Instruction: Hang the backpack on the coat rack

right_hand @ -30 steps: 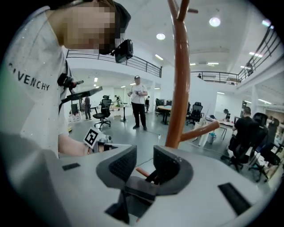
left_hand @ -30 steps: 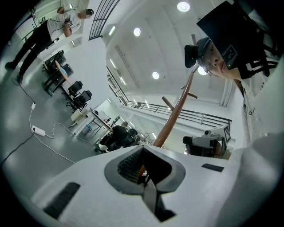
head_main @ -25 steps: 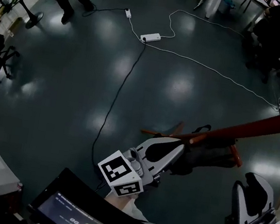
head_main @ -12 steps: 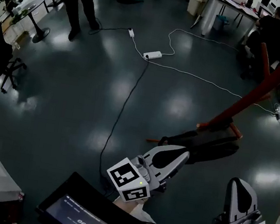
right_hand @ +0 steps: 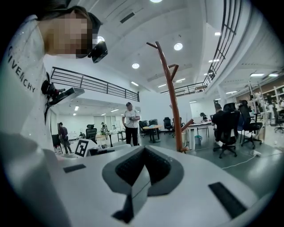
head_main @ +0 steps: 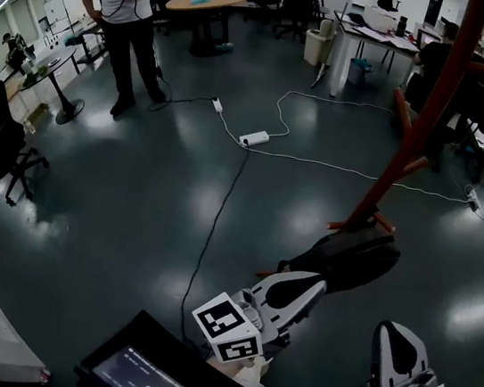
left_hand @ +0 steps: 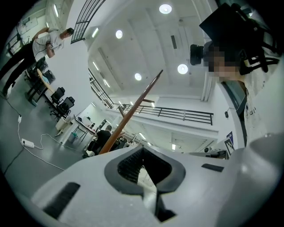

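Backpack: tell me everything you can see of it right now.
The backpack is a dark, soft-looking bag. It is slumped flat and lengthwise on the shiny floor at the foot of the upright red-brown coat rack, apparently lying over its legs. Straps and zips are too dark to make out. It isn't hung yet.

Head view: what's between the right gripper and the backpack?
Only bare floor. In the head view the shut right gripper sits apart from the backpack, which lies at the coat rack's foot.

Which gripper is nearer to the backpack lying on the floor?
Left. In the head view the left gripper ends at the near edge of the backpack; the right gripper sits apart, below and right of it.
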A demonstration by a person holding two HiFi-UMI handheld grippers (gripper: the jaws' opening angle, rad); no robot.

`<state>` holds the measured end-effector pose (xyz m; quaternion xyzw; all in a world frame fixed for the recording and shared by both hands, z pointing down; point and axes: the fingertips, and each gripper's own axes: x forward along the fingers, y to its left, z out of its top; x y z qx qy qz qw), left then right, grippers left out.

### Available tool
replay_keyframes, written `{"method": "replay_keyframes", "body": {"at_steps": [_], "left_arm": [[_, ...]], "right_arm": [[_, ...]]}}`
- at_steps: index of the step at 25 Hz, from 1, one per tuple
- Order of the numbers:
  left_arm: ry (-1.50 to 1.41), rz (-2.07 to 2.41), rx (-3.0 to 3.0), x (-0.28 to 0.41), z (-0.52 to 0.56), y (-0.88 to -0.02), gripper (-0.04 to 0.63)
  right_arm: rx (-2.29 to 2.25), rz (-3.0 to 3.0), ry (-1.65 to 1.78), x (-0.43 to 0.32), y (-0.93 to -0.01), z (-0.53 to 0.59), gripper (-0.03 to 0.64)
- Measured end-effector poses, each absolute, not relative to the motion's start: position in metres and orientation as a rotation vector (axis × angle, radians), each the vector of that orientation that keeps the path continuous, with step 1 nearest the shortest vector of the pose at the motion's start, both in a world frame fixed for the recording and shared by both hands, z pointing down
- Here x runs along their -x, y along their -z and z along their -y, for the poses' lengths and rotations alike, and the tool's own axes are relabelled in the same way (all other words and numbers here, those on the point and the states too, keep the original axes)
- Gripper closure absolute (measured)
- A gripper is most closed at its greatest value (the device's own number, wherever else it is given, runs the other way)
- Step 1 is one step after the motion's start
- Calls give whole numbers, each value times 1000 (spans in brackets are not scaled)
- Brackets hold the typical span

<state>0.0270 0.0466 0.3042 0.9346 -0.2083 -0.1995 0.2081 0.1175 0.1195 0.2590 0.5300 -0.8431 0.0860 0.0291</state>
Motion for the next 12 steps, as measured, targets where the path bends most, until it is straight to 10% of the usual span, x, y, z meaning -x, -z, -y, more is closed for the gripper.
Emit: {"method": "replay_keyframes", "body": {"at_steps": [12], "left_arm": [[537,572,-2651,-36,-59,-284,586]], "right_arm": [[-1655,2649,-204,-122,-246,-133,600]]}}
